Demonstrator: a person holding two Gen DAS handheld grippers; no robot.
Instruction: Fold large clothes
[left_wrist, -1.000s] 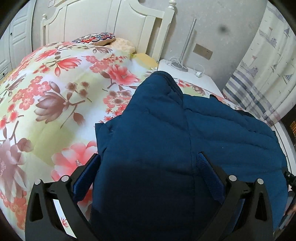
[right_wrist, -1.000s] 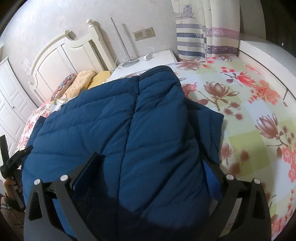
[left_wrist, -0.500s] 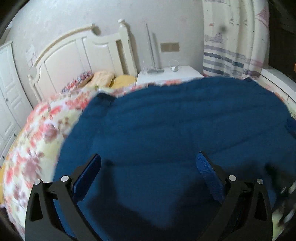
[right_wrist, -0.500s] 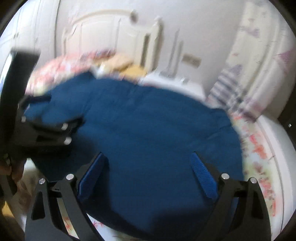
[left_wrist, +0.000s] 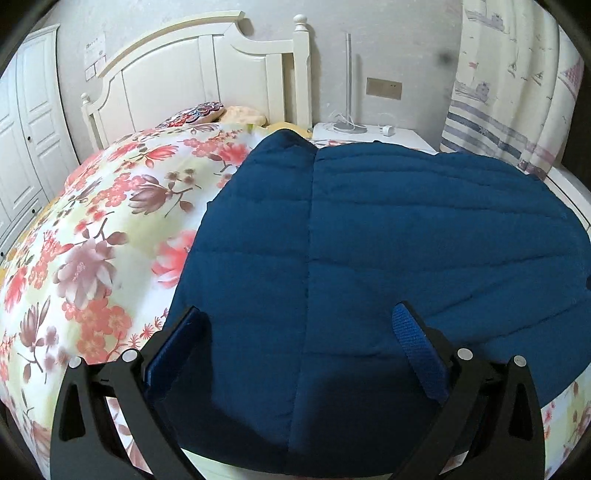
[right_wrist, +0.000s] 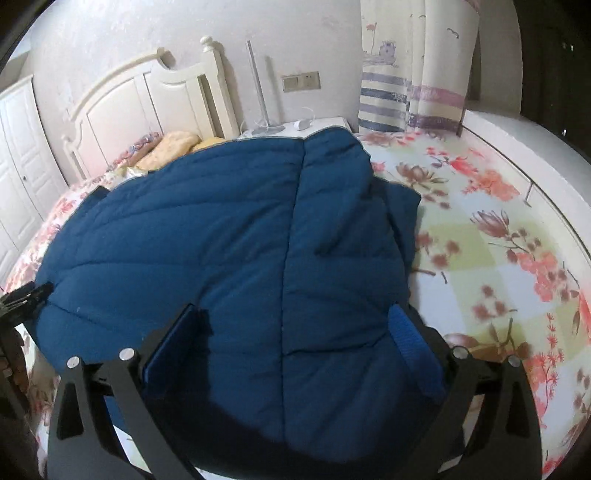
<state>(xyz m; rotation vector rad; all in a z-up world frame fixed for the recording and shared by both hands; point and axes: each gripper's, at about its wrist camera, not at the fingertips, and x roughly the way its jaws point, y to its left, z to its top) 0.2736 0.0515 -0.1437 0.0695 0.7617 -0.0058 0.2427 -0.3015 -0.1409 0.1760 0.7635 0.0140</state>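
Quilting seams run across the dark blue padded jacket (left_wrist: 369, 240) spread flat on the floral bedspread (left_wrist: 92, 240), with the left gripper (left_wrist: 301, 325) spread wide above its near edge and the right gripper (right_wrist: 295, 321) opening wider, pinching nothing.

- L wrist view: a sec ago blue quilted jacket (left_wrist: 369, 258) filled centre and right w/ its narrow end up top centre; half a sec ago it spread blurred across the whole width; now sharp again, covering centre and right.
- Same view: floral bedspread (left_wrist: 92, 240) is back over the left half; headboard (left_wrist: 192, 74) sits upper left-centre.
- R wrist view: left gripper (right_wrist: 22, 299) was big at mid-left half a sec ago, now just a sliver at the left edge.
- Right gripper (right_wrist: 295, 328): jaws opening, jacket below and between them, pads not pressing it.
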